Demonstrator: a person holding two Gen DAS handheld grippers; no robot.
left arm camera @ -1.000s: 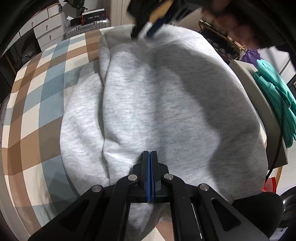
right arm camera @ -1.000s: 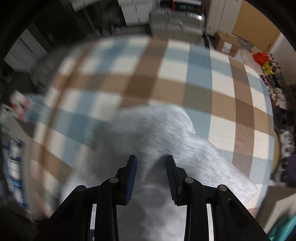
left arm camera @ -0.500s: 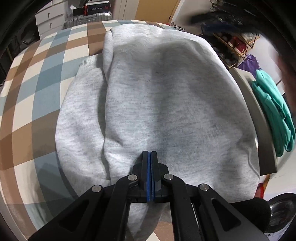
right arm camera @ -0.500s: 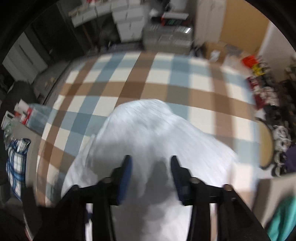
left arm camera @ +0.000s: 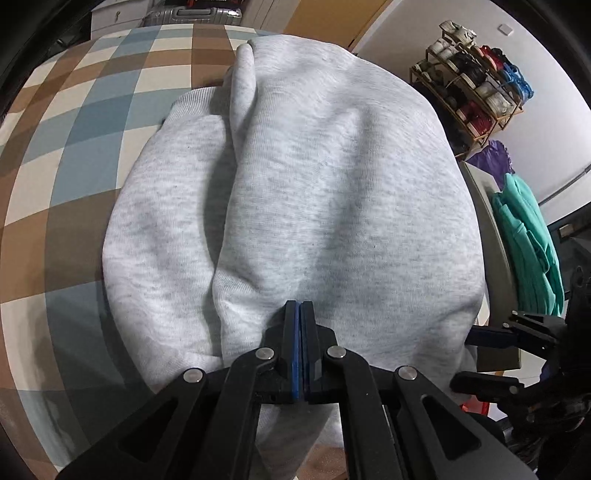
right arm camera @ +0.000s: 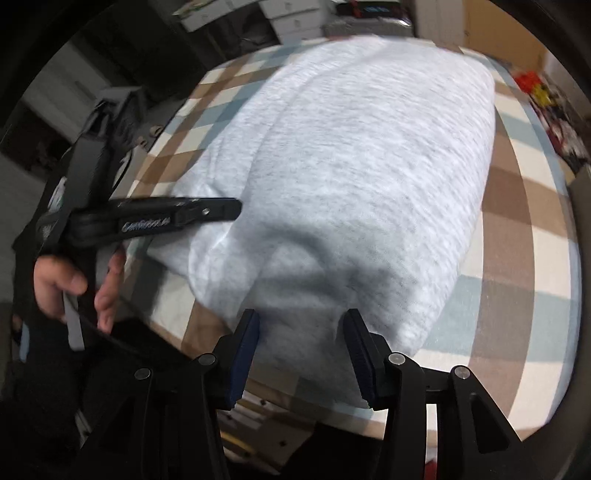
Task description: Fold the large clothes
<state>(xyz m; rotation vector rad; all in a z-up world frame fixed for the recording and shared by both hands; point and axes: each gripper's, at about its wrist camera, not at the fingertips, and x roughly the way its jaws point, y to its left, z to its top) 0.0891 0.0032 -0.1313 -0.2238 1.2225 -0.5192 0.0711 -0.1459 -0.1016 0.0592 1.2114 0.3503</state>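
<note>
A light grey sweatshirt (left arm camera: 332,184) lies folded on the checked cloth (left arm camera: 74,147), with a sleeve (left arm camera: 162,221) doubled along its left side. My left gripper (left arm camera: 300,306) is shut at the garment's near edge, its tips pressed into the fabric; whether cloth is pinched between them is hidden. My right gripper (right arm camera: 301,325) is open, its fingers straddling the near corner of the sweatshirt (right arm camera: 351,166). The left gripper also shows in the right wrist view (right arm camera: 236,208), and the right gripper shows at the right edge of the left wrist view (left arm camera: 476,338).
A teal garment (left arm camera: 528,240) lies on a board to the right. A shoe rack (left arm camera: 476,77) stands behind it. A suitcase (left arm camera: 192,14) and drawers stand beyond the table's far edge. My hand (right arm camera: 74,284) holds the left gripper's handle.
My right gripper swung from the far end of the sweatshirt round to its near corner, still open. My left gripper stayed shut at the near edge while the view tilted up.
</note>
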